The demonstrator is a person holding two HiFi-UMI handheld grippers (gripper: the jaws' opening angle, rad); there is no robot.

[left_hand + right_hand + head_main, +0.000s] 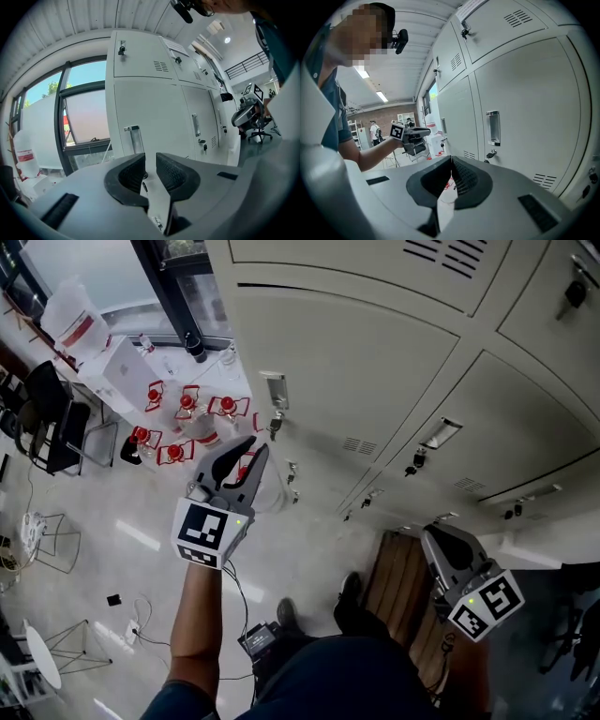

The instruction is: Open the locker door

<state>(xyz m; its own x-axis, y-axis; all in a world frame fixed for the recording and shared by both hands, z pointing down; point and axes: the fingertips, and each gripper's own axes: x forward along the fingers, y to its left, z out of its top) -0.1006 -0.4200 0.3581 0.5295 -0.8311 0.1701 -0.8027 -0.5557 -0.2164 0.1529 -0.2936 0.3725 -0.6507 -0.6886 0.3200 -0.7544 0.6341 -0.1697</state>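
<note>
1. While raised toward the closed locker door [347, 362], near its handle [274, 390]: left gripper [258, 446], jaws a narrow gap apart, pinching nothing.
2. Lower at the right, well apart from that door: right gripper [433, 538], jaws pressed together, empty.
3. Just below the handle: a small dark lock [275, 424].

Workshop hall, metal lockers [366, 362], brick wall [384, 115], shelving [353, 130]
</note>
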